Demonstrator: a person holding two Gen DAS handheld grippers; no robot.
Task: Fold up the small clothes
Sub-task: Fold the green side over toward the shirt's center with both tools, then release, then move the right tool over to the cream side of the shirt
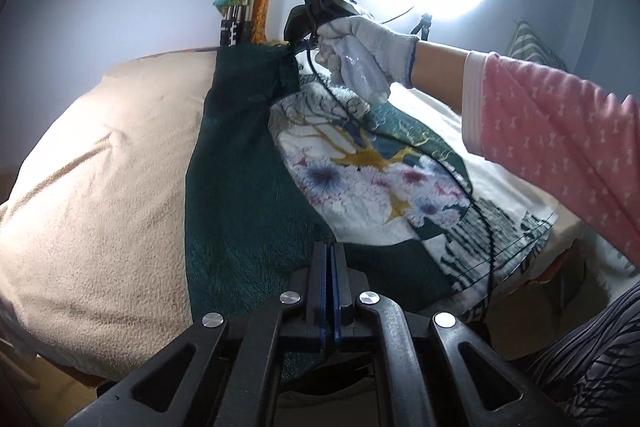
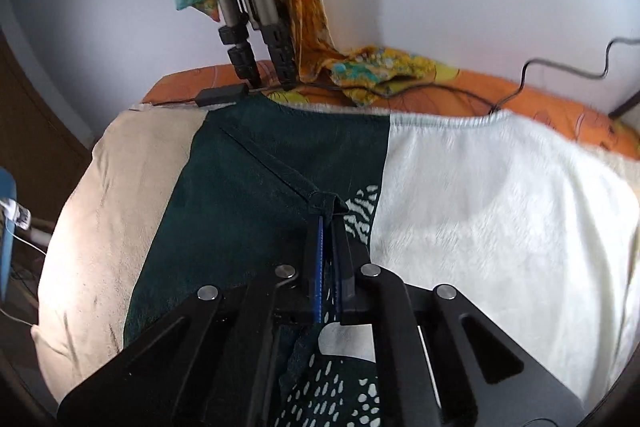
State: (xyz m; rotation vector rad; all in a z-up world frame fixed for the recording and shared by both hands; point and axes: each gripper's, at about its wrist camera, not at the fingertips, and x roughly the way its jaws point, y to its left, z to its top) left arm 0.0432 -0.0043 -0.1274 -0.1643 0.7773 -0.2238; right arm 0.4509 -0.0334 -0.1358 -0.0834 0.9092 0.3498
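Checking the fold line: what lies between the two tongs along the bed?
In the left wrist view, the dark green garment spans from the left tongs to the right tongs, nothing else.

The dark green garment is matt cloth with a fine rough weave, stitched hem up at 12 o'clock. Under it a cream blanket, nubbly like terry; at 3 o'clock a white fleece looks plush and a bit shiny. Both grippers, left gripper and right gripper, are matt black plastic with bright metal rivets and blue ribbed pads. The glove is knitted cloth.
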